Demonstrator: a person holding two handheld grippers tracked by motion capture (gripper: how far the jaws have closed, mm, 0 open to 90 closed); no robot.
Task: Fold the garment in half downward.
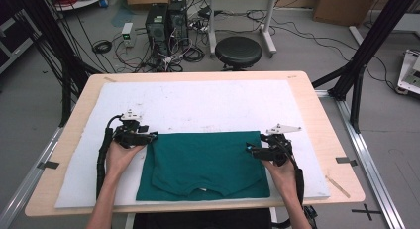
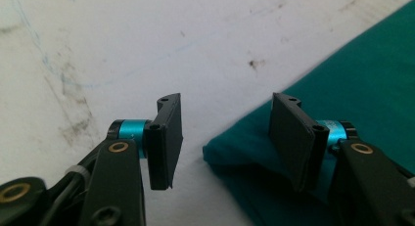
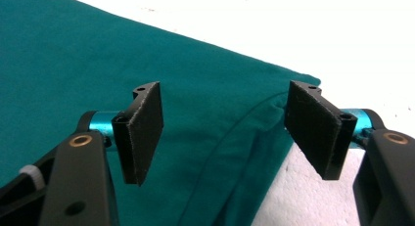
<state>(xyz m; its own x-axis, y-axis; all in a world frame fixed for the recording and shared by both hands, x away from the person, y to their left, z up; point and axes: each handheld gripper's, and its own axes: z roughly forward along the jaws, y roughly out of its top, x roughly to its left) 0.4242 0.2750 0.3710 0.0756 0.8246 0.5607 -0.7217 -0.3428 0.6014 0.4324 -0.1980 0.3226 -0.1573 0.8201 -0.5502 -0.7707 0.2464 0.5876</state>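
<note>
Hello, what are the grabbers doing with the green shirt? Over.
Left gripper open, at shirt corner. Right gripper open, over opposite corner. Shirt folded flat on white mat. Nothing in the way.

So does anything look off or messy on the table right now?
Mostly tidy. The green shirt lies folded and flat on the white mat, both grippers open at its far corners. The only oddity: the mat is scuffed with grey smudges and faint blue lines, clearest in the left gripper view. Nothing spilled or damaged.

Shirt (image 1: 205,164) on mat (image 1: 198,105), between left claw (image 1: 153,136), right claw (image 1: 249,148).
</note>
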